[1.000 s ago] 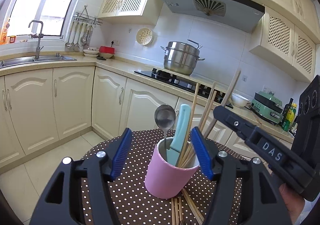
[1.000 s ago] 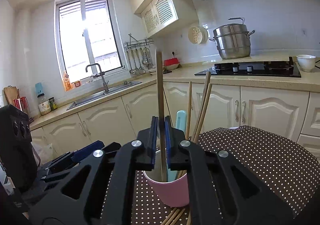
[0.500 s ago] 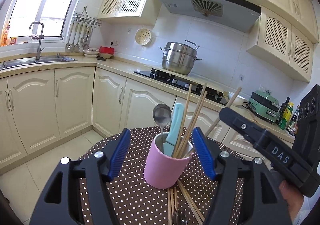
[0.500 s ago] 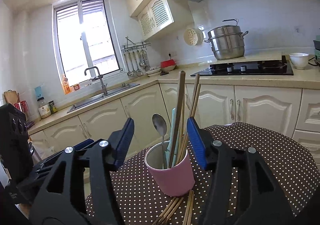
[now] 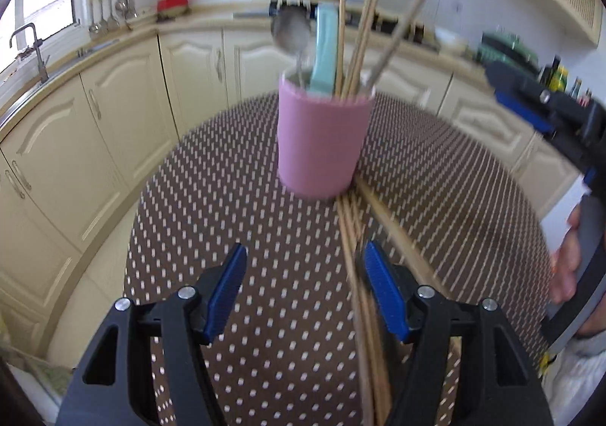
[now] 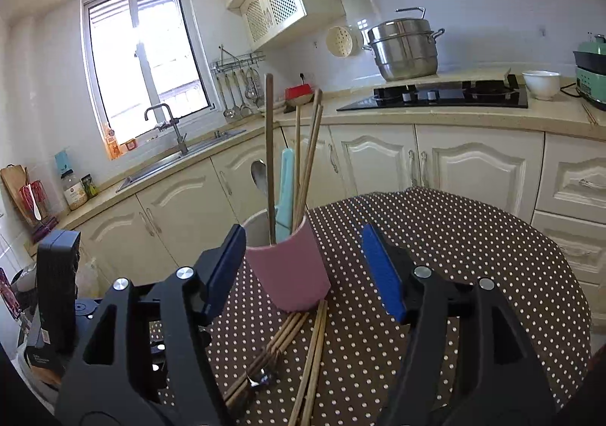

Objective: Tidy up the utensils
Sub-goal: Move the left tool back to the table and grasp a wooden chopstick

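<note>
The cup [image 6: 288, 267] is matte pink. Inside it stand a pale turquoise handle [image 6: 285, 195], a silver spoon [image 5: 291, 33] and tan wooden chopsticks [image 6: 308, 161]. Under the cup, the table [image 6: 473, 255] wears a dark brown cloth with small white polka dots. Beside the cup's base lie more tan loose chopsticks [image 6: 312, 361]. Both the left tool [image 5: 303, 297] and the right tool [image 6: 303, 270] are black with blue pads. Behind the cup, the cabinets [image 6: 454, 164] are cream and the pot [image 6: 403, 47] is shiny steel.
</note>
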Demonstrator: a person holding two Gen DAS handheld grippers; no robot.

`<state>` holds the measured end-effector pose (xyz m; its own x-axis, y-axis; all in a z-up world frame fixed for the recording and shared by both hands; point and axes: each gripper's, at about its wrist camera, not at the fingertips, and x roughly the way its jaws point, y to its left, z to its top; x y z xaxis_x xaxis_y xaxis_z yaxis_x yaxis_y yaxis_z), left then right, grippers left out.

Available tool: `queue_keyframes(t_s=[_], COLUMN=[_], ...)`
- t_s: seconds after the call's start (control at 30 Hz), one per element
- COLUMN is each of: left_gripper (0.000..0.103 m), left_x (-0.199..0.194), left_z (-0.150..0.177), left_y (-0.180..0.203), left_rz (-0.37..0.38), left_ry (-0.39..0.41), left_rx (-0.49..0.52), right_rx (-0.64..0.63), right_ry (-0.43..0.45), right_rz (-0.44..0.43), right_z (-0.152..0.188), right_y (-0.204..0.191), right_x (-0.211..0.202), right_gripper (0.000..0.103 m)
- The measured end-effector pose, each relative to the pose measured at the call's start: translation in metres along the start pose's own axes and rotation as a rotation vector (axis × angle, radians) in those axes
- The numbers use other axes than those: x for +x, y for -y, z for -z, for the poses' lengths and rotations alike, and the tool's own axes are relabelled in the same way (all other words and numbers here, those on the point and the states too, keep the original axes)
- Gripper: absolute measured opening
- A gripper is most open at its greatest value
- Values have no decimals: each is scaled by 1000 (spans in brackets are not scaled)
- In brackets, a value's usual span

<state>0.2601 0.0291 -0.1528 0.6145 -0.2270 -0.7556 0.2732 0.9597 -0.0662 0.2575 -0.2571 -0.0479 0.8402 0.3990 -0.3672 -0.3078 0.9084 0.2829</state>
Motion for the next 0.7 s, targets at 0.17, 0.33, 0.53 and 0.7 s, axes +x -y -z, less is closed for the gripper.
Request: queue_keyframes(t_s=[0.17, 0.33, 0.53, 0.7], left_gripper=[64, 64, 64, 71], left_x=[20, 24, 25, 38], left_z=[25, 40, 41, 27], left_y=[2, 14, 17, 20], left_rz=[-7, 11, -11, -41], left_ry=[-128, -155, -165, -190], left_rx=[29, 66, 61, 52], right_rx=[30, 38, 40, 41], right_ry=[-102, -170, -207, -237], right_rz=[14, 8, 5, 7], right_z=[26, 48, 57, 59], right_y=[11, 14, 14, 14], right_x=[6, 8, 7, 10], right_gripper=[64, 64, 65, 65])
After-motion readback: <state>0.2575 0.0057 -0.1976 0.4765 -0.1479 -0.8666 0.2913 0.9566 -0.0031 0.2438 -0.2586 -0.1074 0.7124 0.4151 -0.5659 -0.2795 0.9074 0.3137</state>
